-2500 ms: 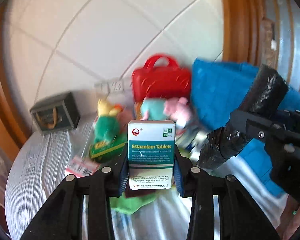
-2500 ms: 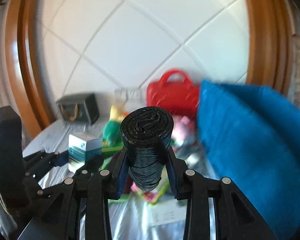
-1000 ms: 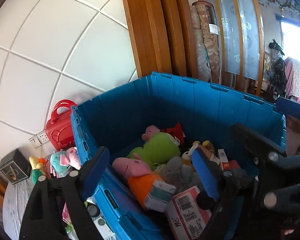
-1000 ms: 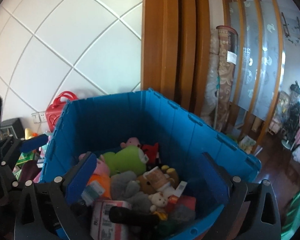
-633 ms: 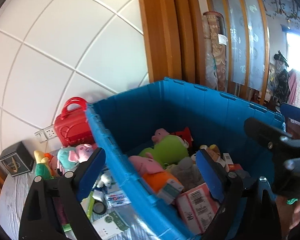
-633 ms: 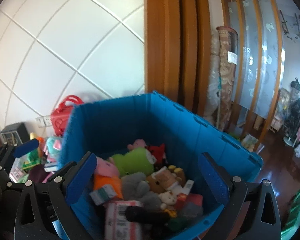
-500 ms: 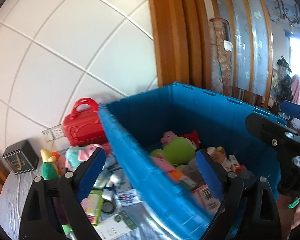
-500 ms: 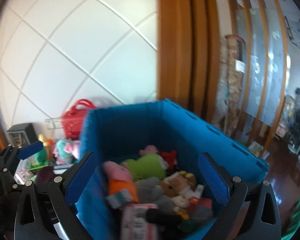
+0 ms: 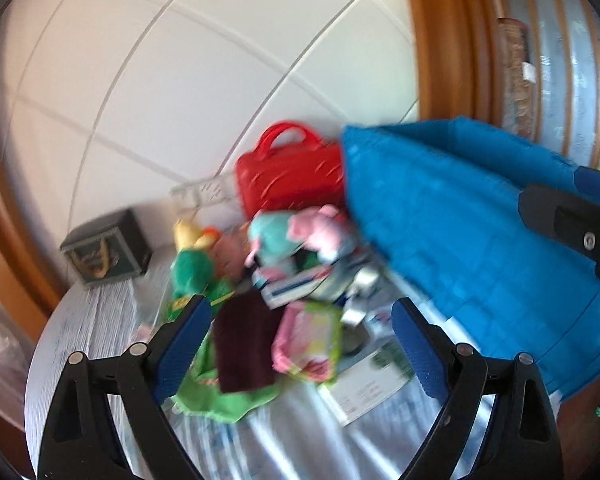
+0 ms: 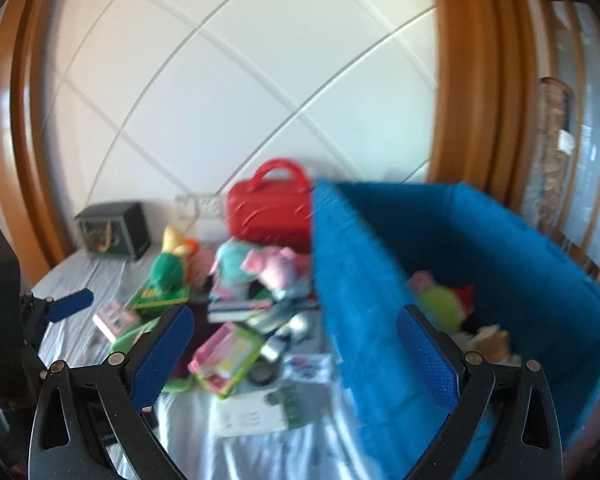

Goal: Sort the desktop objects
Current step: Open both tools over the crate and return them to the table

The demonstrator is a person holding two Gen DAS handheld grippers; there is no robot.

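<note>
My left gripper (image 9: 300, 348) is open and empty above the pile on the round table (image 9: 284, 444). In the pile lie a maroon cloth (image 9: 242, 344), a pink and green box (image 9: 310, 340), a green plush (image 9: 190, 266) and a teal and pink plush (image 9: 296, 232). My right gripper (image 10: 296, 356) is open and empty, straddling the near wall of the blue bin (image 10: 360, 300). The bin (image 9: 472, 248) stands right of the pile and holds plush toys (image 10: 440, 304). The frames are blurred.
A red case (image 9: 290, 176) stands against the white wall behind the pile. A dark green box (image 9: 104, 248) sits at the back left of the table. A white card (image 10: 260, 410) lies near the front. The left gripper's side shows at the left of the right wrist view (image 10: 68, 304).
Both grippers let go of the Estazolam box and the black bag roll over the bin. Both have since swung left, from over the bin back toward the pile on the table.
</note>
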